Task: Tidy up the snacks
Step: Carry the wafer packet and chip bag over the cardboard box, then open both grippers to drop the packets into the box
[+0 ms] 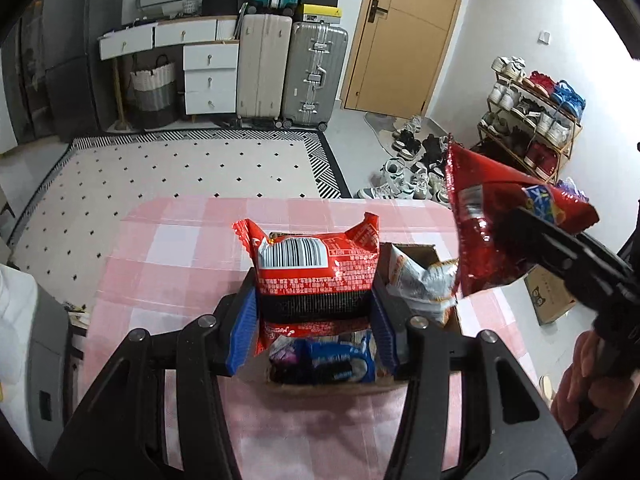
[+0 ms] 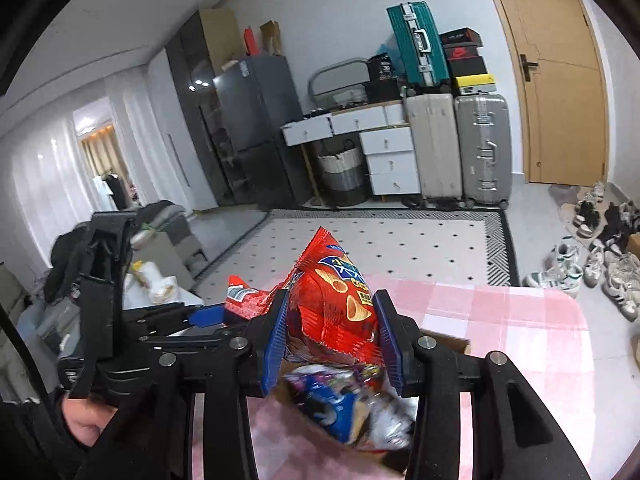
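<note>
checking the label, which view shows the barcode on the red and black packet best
The left wrist view: the red and black packet faces it, barcode sharp. The right wrist view shows only its red corner beside the left tool.

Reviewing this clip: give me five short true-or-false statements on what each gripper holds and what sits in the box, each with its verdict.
1. The left gripper holds a red packet with a barcode. True.
2. The right gripper is empty. False: its jaws are shut on a red chip bag.
3. The cardboard box on the pink checked tablecloth holds a blue cookie packet. True.
4. The box is empty. False: it also holds a white-and-silver snack bag.
5. The chip bag lies flat on the tablecloth. False: it hangs in the air, above the box.
</note>
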A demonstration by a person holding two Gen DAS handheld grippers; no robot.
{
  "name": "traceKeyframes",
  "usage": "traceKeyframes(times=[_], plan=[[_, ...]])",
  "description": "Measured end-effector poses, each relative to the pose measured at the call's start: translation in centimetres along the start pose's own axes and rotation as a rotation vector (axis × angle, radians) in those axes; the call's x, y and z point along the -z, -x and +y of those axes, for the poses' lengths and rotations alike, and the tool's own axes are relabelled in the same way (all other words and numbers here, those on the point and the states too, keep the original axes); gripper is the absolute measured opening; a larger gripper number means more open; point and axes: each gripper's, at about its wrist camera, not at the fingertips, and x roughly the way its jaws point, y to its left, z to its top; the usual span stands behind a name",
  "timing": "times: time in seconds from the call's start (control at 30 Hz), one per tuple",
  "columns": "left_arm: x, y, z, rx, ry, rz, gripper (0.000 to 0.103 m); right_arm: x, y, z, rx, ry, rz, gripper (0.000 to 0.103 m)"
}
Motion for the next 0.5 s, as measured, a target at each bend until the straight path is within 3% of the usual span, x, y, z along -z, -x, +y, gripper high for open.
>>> traceKeyframes(times=[0.5], plan=[[1.5, -9.3, 0.9, 0.109, 0.006, 0.12, 0.048, 1.4, -8.7, -1.8, 0.101, 0.051, 0.097, 0.042]])
